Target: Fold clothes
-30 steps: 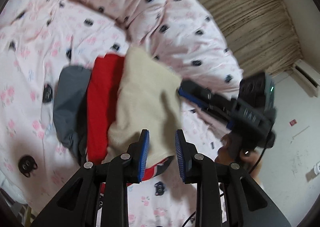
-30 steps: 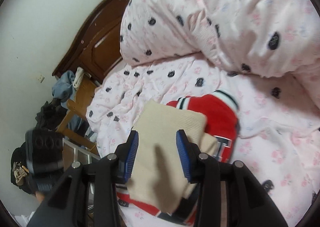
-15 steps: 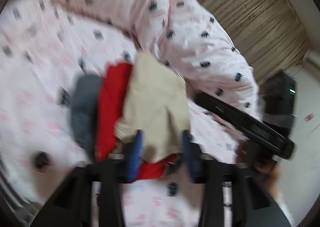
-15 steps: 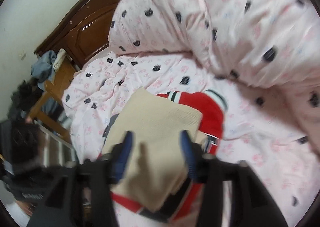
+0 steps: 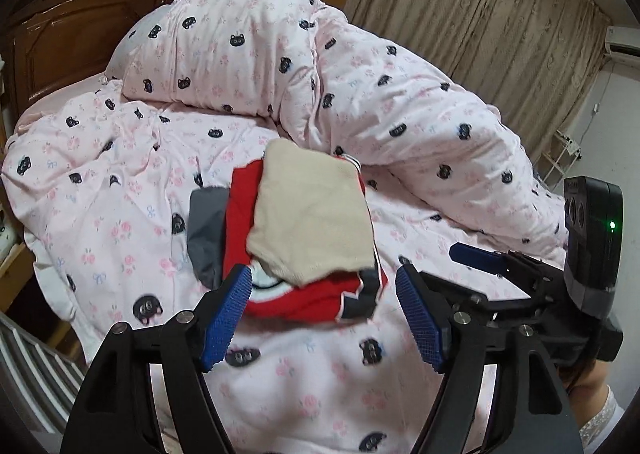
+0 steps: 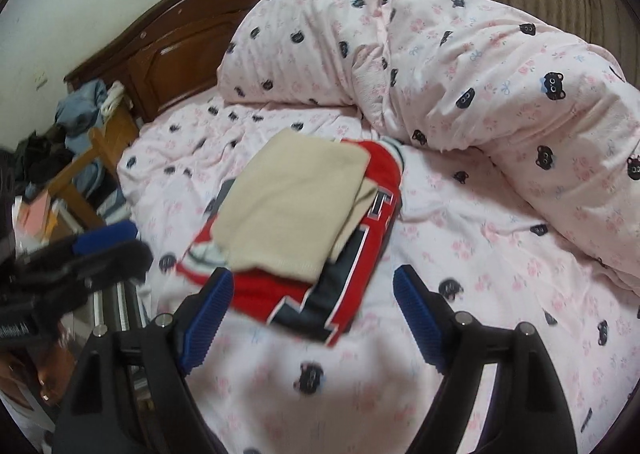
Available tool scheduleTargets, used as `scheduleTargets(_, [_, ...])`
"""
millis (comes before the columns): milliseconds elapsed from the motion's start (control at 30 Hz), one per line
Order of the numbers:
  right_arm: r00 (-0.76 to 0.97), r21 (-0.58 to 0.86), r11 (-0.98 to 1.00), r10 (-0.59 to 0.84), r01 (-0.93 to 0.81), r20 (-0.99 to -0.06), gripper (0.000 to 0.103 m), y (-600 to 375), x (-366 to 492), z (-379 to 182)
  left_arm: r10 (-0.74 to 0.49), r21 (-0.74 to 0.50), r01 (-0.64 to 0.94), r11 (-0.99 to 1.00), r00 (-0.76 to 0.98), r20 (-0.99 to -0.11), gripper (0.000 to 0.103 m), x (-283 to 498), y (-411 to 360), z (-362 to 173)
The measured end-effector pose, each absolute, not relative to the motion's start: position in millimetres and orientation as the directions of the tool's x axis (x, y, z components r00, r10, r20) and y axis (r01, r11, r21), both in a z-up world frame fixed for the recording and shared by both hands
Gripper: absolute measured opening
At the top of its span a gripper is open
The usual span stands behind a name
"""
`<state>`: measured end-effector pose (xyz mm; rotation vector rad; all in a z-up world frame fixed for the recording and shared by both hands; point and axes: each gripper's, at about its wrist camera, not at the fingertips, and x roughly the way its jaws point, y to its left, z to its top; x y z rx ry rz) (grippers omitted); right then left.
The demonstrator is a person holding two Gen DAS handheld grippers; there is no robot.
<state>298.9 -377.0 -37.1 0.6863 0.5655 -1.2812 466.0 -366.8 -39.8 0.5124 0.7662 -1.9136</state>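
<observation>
Pointing steeply down toward the bed, the left claw [image 5: 324, 310] is held above the pink bedsheet printed with black cat faces and flowers [image 5: 120, 222]; its blue ribbed pads [image 5: 228, 310] are spread wide and are opening further, with nothing between them and nothing touched. The right claw [image 6: 308, 314] is angled down in the same manner, its own blue pads [image 6: 416, 314] likewise parted and widening, empty and clear of the cloth. In the left wrist view the right claw [image 5: 476, 258] is seen at the right edge, gripped by a hand with a white lace cuff [image 5: 596, 418]; in the right wrist view the left claw [image 6: 106, 234] appears blurred at the left edge.

A folded beige knit garment [image 5: 308, 214] is laid on top of a folded red jersey with navy and white trim [image 5: 304, 294], which in turn is stacked over a folded grey garment [image 5: 206, 230]. The pile is resting on the sheet just beyond both claws' fingertips, apart from them. A bunched pink duvet with the same print [image 5: 360, 86] is heaped behind the pile, and a dark wooden headboard [image 5: 72, 26] is seen beyond it
</observation>
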Motion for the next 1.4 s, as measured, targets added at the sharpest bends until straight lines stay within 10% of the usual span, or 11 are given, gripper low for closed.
scheduleTargets(1400, [0.292,0.175,0.236,-0.688,0.956,-0.664,0.084,-267.1,337.5,-17.8,-0.729,-0.130,0.955,-0.268,-0.289,-0.621,0.070,504.6,-288.9,-26.1])
